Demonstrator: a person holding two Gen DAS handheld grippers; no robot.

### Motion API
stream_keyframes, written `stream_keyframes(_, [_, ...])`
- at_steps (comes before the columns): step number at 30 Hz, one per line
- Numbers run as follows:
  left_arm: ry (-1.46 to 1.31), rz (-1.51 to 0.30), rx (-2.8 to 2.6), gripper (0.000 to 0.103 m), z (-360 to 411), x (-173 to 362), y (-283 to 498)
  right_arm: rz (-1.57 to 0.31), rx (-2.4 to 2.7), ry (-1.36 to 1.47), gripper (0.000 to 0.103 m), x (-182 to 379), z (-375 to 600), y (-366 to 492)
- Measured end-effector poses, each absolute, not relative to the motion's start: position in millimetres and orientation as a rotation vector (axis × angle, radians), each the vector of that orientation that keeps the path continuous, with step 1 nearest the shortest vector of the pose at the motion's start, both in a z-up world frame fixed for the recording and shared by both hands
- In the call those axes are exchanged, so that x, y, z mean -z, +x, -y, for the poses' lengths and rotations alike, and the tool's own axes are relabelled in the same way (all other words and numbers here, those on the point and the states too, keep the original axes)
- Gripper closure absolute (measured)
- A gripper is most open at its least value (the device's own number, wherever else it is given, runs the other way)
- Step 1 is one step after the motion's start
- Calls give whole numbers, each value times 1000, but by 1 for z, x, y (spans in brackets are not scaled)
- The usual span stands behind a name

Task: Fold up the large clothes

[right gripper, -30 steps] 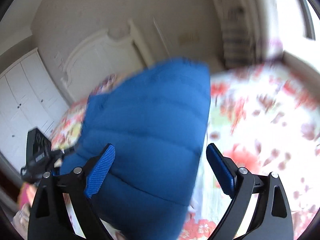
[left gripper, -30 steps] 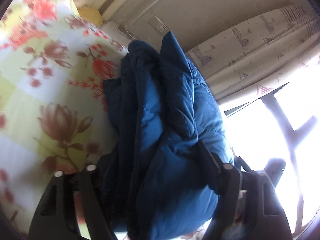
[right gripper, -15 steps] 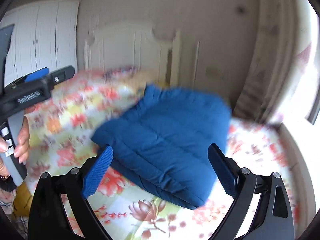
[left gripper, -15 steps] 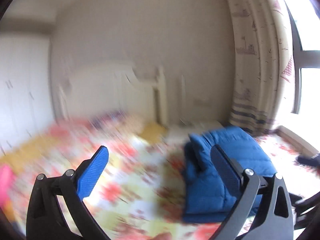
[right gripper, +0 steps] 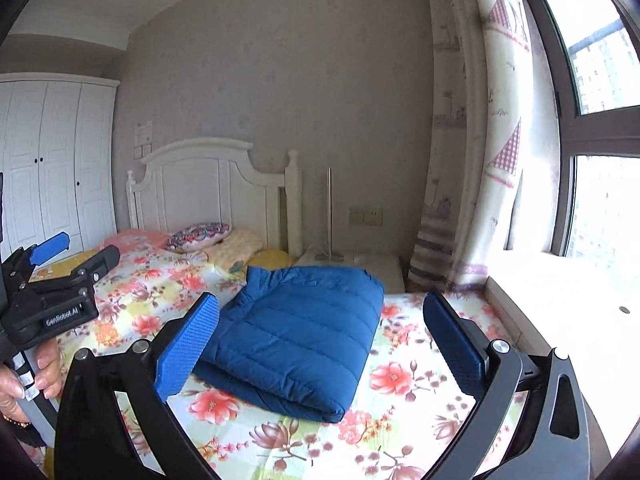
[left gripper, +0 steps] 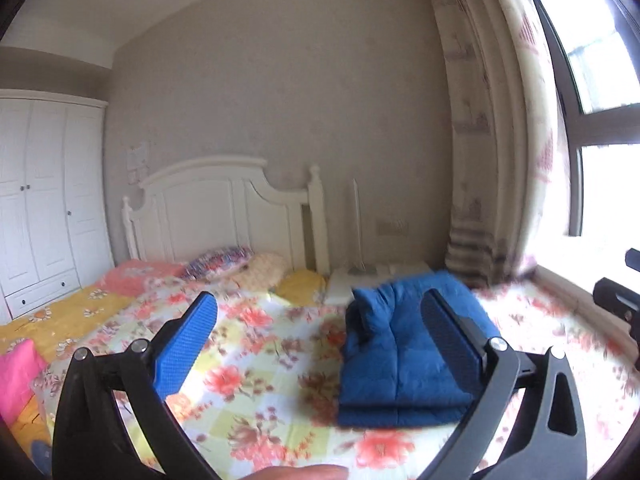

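bed (right gripper: 400, 376): flowered sheet, carries the fold | blue padded jacket (right gripper: 296, 332): compact quilted rectangle, layers stacked, on the bed's window side, apparently set down finished | left gripper (left gripper: 320, 340): spread, nothing between pads, clear of jacket | right gripper (right gripper: 320, 340): jaws opening, empty, above bed, likely released.

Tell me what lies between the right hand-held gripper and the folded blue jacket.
Only bare floral bedsheet. In the right wrist view, the right hand-held gripper, its jaws opening with nothing between them, hangs clear of the blue jacket.
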State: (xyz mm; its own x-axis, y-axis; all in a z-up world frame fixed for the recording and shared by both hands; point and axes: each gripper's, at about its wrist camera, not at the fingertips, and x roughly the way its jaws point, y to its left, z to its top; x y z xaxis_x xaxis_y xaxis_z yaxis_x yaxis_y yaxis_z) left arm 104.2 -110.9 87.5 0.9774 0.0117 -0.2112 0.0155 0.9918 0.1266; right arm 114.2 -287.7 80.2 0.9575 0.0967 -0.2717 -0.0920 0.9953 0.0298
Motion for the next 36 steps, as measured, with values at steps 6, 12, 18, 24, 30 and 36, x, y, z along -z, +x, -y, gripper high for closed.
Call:
stream_keyframes(6, [146, -329, 20, 2, 121, -54, 128, -392, -95, 2, 5, -56, 283, 129])
stream_keyframes(12, [145, -386, 39, 2, 125, -39, 135, -447, -107, -27, 5, -40, 271, 132])
stream_keyframes(18, [140, -390, 41, 2, 124, -38, 134, -445, -113, -34, 5, -40, 268, 129])
stream_keyframes(24, [137, -402, 43, 2, 123, -37, 135, -460, -122, -37, 5, -37, 264, 130])
stream_keyframes(30, [136, -407, 43, 2, 124, -36, 135, -474, -135, -46, 5, -34, 258, 131])
stream_keyframes(36, [131, -415, 43, 2, 122, -35, 136, -482, -134, -47, 5, -32, 256, 131])
